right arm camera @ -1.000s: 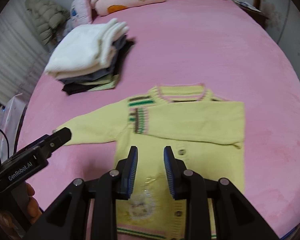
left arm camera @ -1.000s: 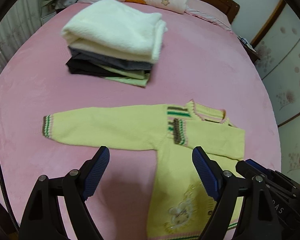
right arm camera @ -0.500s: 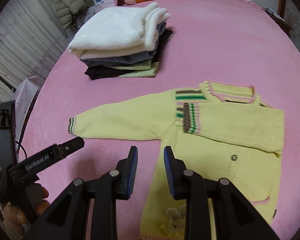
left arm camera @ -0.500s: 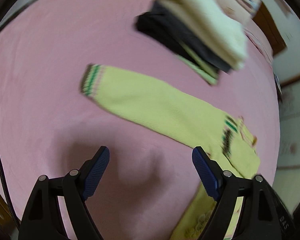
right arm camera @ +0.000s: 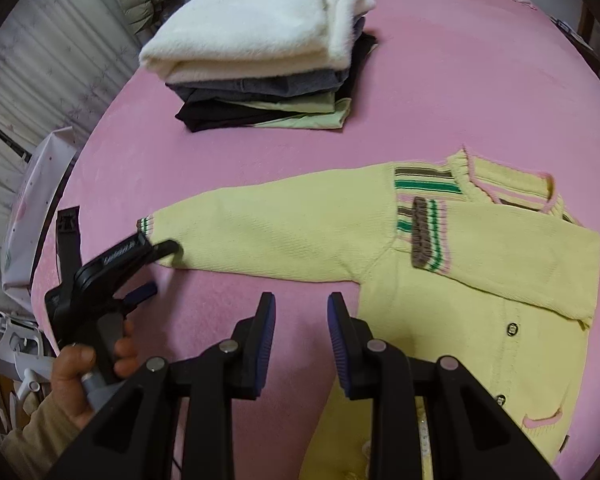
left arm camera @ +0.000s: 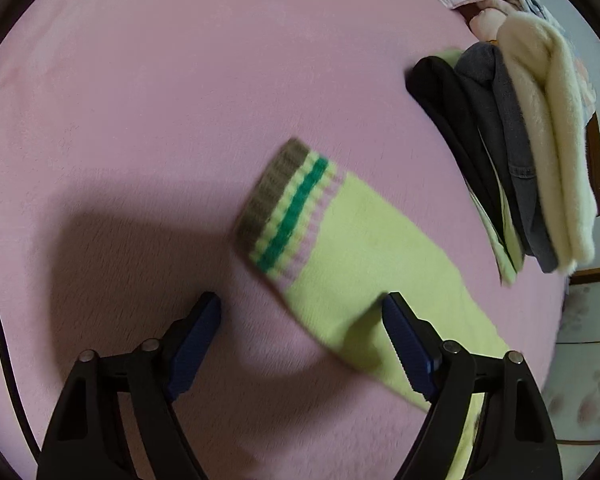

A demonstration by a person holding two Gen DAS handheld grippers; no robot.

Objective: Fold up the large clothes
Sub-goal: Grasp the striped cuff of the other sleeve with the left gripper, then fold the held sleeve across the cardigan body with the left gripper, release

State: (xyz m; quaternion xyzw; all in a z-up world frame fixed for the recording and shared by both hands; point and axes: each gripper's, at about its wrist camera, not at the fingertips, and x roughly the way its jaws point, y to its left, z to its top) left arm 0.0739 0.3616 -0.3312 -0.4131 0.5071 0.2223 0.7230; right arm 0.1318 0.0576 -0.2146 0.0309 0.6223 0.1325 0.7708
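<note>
Pointing steeply down at the pink bedspread [left arm camera: 180, 100], the left gripper [left arm camera: 300, 328] hovers over the outstretched sleeve [left arm camera: 364, 280] of the yellow sweater [right arm camera: 480, 280], its striped cuff [left arm camera: 284, 208] just ahead of the fingertips. The jaws have just been closing a little but stand apart, the sleeve's edge between them and not pinched. A hand [right arm camera: 84, 376] grips its handle. A second ago this claw looked across the whole sweater; now it sits low by the cuff, rolled round, so the stack of folded clothes [left arm camera: 520, 160] shows off to its right. The right gripper [right arm camera: 302, 328], jaws narrowly apart and empty, hangs above bare bedspread beside the sweater's body, closer in than before.
</note>
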